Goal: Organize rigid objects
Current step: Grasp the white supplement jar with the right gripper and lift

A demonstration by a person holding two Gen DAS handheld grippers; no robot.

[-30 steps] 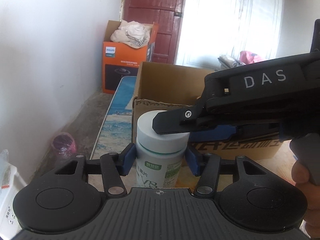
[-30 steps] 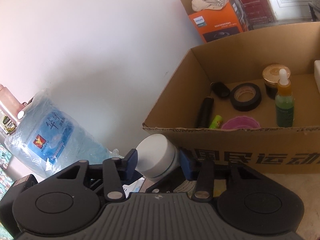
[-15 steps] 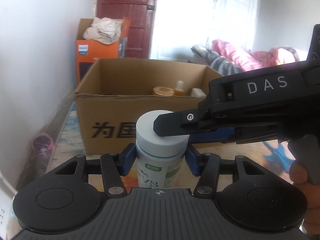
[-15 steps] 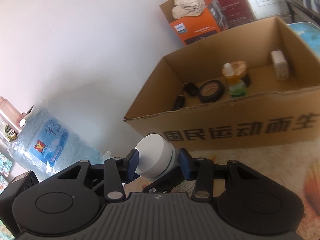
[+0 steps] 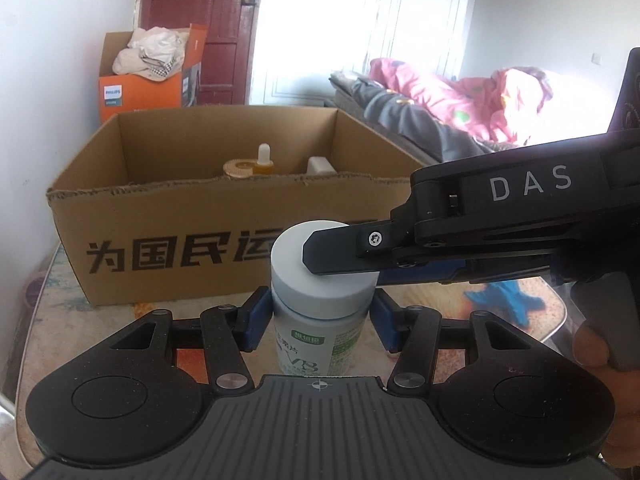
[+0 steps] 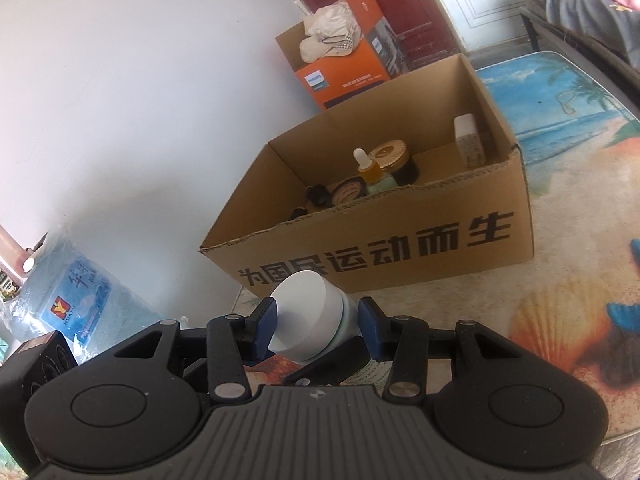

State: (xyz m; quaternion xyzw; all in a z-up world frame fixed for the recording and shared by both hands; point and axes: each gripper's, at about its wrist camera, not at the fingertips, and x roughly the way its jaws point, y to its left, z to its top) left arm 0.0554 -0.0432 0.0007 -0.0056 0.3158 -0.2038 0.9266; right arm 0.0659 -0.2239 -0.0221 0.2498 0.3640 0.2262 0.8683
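A white pill bottle (image 5: 306, 346) with a green label and a wide white cap (image 6: 308, 312) hangs in front of the box, held by both grippers. My left gripper (image 5: 320, 320) is shut on the bottle's body just under the cap. My right gripper (image 6: 318, 322) comes in from the right and is shut on the cap; its upper finger (image 5: 340, 246) lies across the cap's top. An open cardboard box (image 5: 180, 256) with black lettering stands beyond on the table. It holds a dropper bottle (image 6: 366, 168), a gold-lidded jar (image 6: 390, 152), a white block (image 6: 468, 140) and a tape roll (image 6: 350, 190).
The table carries a beach-print cover (image 6: 560, 92) with a shell and blue starfish; its rim (image 5: 560, 324) curves at the right. An orange box (image 6: 344, 72) of cloth sits behind, a bagged water jug (image 6: 76, 300) lies at the left, and a bed with a pink quilt (image 5: 460, 96) is at the right.
Both grippers have swung sideways together with the bottle. The cardboard box now sits farther off and more to the centre-left in the left wrist view. Neither grip has changed.
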